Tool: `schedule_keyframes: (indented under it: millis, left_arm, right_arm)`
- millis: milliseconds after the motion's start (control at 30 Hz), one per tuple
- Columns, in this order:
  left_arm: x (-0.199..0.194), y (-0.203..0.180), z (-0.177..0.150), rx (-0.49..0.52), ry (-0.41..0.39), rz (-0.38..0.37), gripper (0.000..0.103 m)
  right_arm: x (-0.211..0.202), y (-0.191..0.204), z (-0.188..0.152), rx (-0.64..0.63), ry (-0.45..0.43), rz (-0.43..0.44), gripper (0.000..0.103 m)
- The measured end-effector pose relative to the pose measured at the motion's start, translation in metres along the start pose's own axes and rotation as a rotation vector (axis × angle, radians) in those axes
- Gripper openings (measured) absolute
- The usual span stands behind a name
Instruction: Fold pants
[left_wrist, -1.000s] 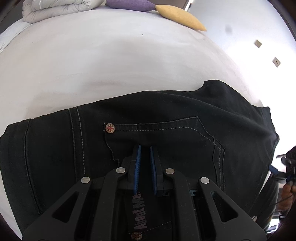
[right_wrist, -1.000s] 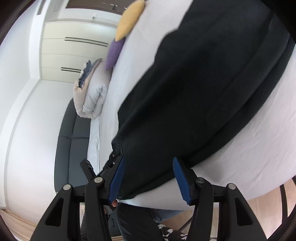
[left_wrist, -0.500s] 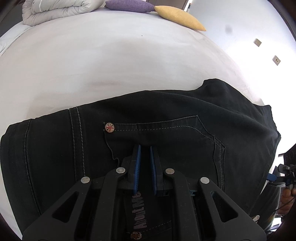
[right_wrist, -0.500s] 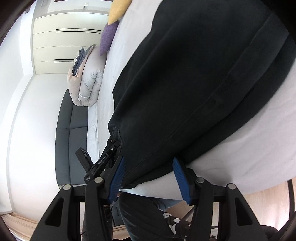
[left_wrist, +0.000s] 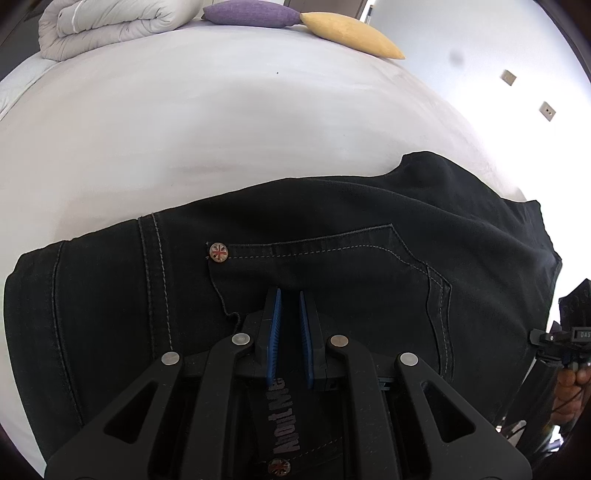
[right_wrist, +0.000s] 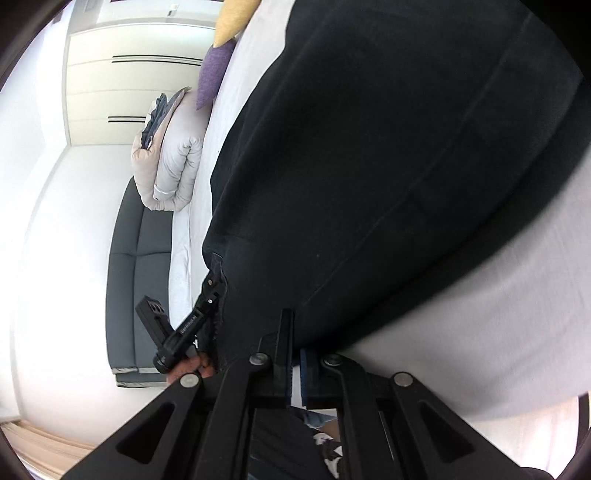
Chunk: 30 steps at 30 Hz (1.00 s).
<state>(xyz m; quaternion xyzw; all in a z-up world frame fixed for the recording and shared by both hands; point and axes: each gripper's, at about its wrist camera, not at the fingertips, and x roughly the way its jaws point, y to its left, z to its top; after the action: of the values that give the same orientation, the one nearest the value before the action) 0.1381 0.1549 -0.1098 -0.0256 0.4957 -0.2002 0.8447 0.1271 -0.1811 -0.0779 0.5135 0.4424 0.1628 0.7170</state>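
Folded duvet (left_wrist: 107, 26): far left corner of the bed, pale grey, rolled in thick layers.
Purple cushion (left_wrist: 251, 15): just right of the duvet, at the far edge of the bed.
Yellow cushion (left_wrist: 351, 35): touching the purple cushion's right end, tapering to a point.
Bed (left_wrist: 221, 122): white sheet, bare across its far half.
Pants (left_wrist: 332, 266): black denim, lying flat across the near edge of the bed, back pocket facing up with a small round rivet (left_wrist: 218, 253) at its left corner.
Left gripper (left_wrist: 290, 336): jaws nearly together, clamped on the pants' waistband just below the pocket, blue pads (left_wrist: 274, 332) on either side of the cloth.
Right gripper (right_wrist: 293, 354): at the right end of the pants, jaws pressed together on the hem at the near edge of the bed.
Sofa (right_wrist: 136, 266): dark grey, beside the bed in the right wrist view.
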Motion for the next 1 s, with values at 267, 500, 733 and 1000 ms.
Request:
schedule_keyframes:
  millis: [267,500,733,1000]
  left_arm:
    - [0.001,0.002,-0.003,-0.008,-0.017,-0.003,0.010]
    - [-0.001,0.004,-0.004,-0.011,-0.019,-0.002,0.010]
    - [-0.003,0.001,-0.006,0.006,-0.014,0.004,0.010]
    - [-0.015,-0.011,0.000,0.007,-0.002,0.073,0.010]
  right_arm:
    - [-0.010,-0.005,0.004,0.025,-0.024,0.071,0.018]
    - [-0.056,-0.030,0.030,0.144,-0.174,0.105,0.020]
    - [-0.066,-0.043,0.025,0.136,-0.178,0.045,0.000]
    - [-0.092,-0.021,0.021,0.024,-0.122,-0.010,0.034]
